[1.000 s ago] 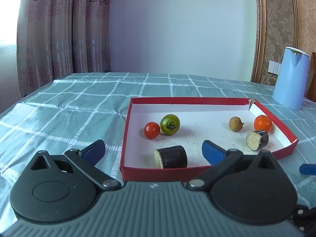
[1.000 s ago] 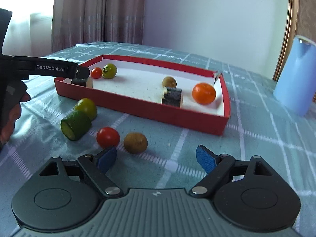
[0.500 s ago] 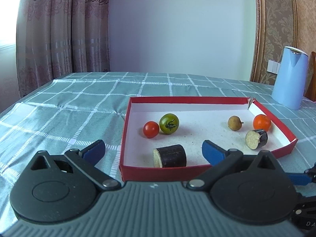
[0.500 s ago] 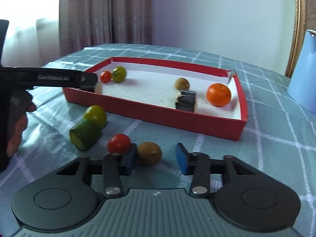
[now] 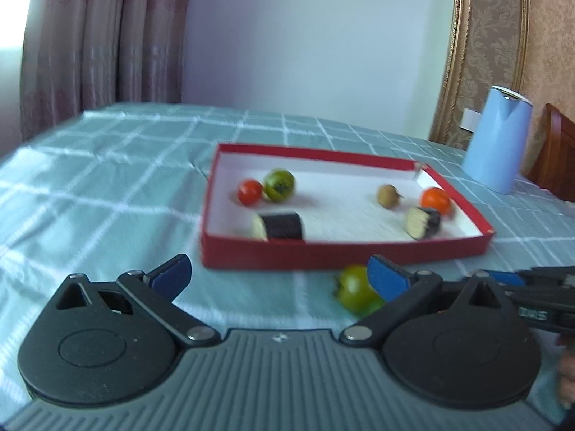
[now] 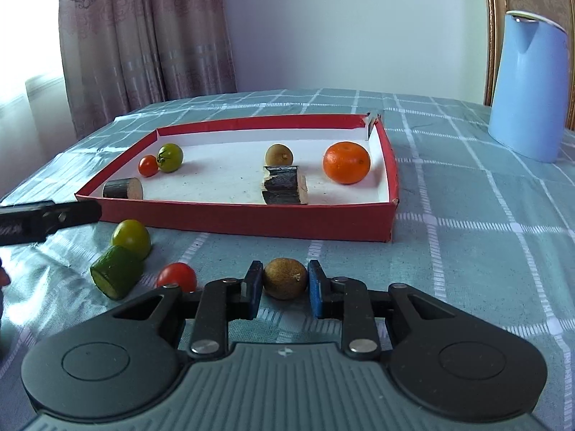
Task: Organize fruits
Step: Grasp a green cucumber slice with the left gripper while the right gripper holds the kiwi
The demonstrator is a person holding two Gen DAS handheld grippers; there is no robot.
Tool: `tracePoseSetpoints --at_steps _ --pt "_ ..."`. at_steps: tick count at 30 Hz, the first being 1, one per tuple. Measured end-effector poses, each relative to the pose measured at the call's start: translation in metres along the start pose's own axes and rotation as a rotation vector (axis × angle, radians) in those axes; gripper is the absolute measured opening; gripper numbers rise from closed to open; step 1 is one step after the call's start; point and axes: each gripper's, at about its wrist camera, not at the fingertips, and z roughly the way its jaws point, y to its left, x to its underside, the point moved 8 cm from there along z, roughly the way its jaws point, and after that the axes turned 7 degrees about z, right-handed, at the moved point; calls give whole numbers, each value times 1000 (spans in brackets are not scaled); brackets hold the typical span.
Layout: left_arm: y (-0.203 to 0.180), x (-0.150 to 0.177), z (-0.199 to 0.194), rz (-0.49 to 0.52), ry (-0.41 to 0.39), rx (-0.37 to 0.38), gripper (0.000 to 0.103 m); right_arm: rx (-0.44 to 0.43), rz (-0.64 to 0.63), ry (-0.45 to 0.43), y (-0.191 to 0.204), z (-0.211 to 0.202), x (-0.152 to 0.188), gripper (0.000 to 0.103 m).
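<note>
Right gripper [image 6: 285,286] pinching small round brown rough-skinned fruit [image 6: 285,278] on worktop, just in front of shallow red cardboard tray [image 6: 251,221]; jaws just closed onto it. Fruit judged light, firm, thin brittle shell, could roll or squirt out; hold across widest middle, gentle squeeze. Left gripper [image 5: 278,278] spread, empty, beside smooth green tomato [image 5: 354,289]. Checked teal cloth [image 6: 485,215], slightly wrinkled.
</note>
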Motion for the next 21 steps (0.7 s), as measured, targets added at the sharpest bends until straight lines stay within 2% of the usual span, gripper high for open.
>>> tracePoseSetpoints --at_steps 3,5,11,13,15,18,20,21 --pt "-14 6 0 10 38 20 103 2 -3 0 1 1 0 26" --pt "-26 9 0 53 44 22 103 1 -2 0 0 0 0 26" --pt "-47 16 3 188 53 -41 103 5 -8 1 0 0 1 26" --pt "-51 18 9 226 83 -56 103 6 -9 1 0 0 1 26" --pt "-54 22 14 245 113 -59 99 7 -10 1 0 0 1 26" --pt "-55 24 15 246 123 -19 85 11 -15 1 0 0 1 26" --pt "-56 23 16 229 120 12 69 11 -17 1 1 1 1 26" --pt "-57 23 16 224 116 24 67 12 -17 1 1 1 1 26"
